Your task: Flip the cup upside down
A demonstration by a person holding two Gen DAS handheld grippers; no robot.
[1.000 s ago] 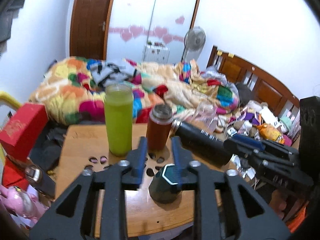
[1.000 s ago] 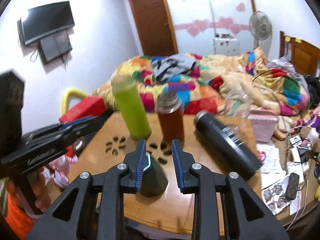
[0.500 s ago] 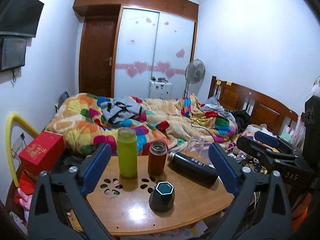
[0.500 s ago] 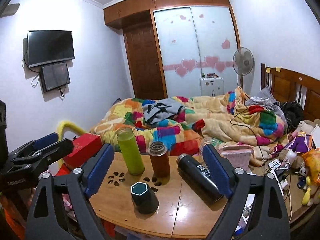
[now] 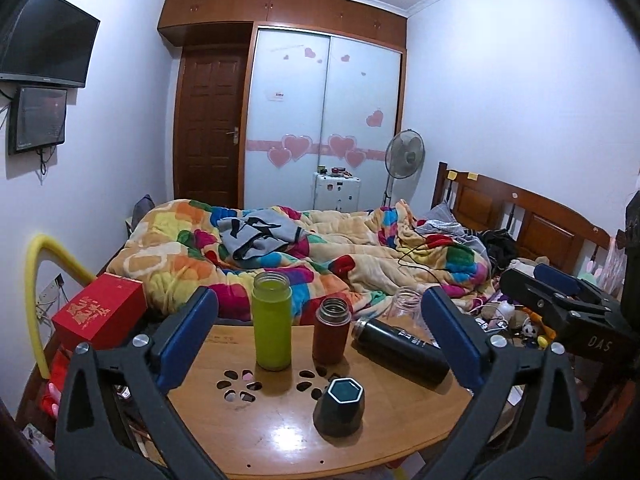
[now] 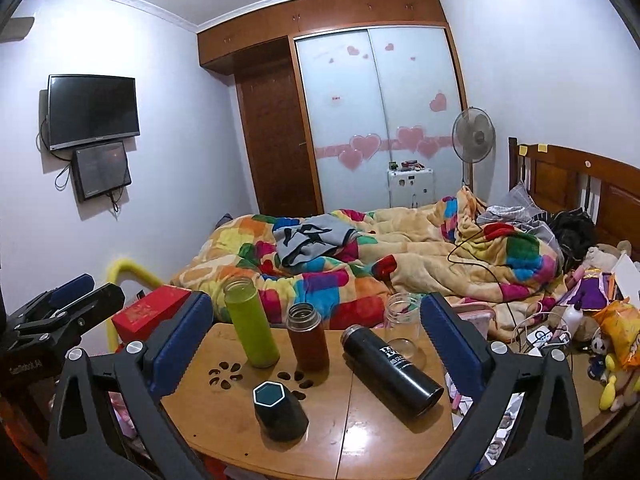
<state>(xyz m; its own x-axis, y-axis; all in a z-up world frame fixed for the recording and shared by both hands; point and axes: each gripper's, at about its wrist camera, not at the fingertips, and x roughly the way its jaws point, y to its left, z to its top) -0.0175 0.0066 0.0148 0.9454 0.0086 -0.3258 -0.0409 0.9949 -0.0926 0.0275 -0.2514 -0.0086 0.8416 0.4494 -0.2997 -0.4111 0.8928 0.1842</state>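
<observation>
A dark green hexagonal cup (image 5: 339, 408) stands on the round wooden table (image 5: 280, 436), narrow hexagonal end up and wide end down; it also shows in the right wrist view (image 6: 280, 410). My left gripper (image 5: 320, 340) is wide open and empty, held back above the table's near edge. My right gripper (image 6: 312, 340) is also wide open and empty, back from the cup. The right gripper's body shows at the right of the left wrist view (image 5: 568, 312). The left gripper's body shows at the left of the right wrist view (image 6: 60, 312).
On the table stand a green bottle (image 5: 272, 322) and a brown bottle (image 5: 331, 330), both open. A black flask (image 5: 400, 354) lies on its side, beside a clear jar (image 6: 402, 328). A red box (image 5: 98, 310) sits left, and a bed with a colourful blanket (image 5: 320, 248) lies behind.
Both grippers went from nearly closed around the cup to wide open and pulled back and up. The cup stays on the table.
</observation>
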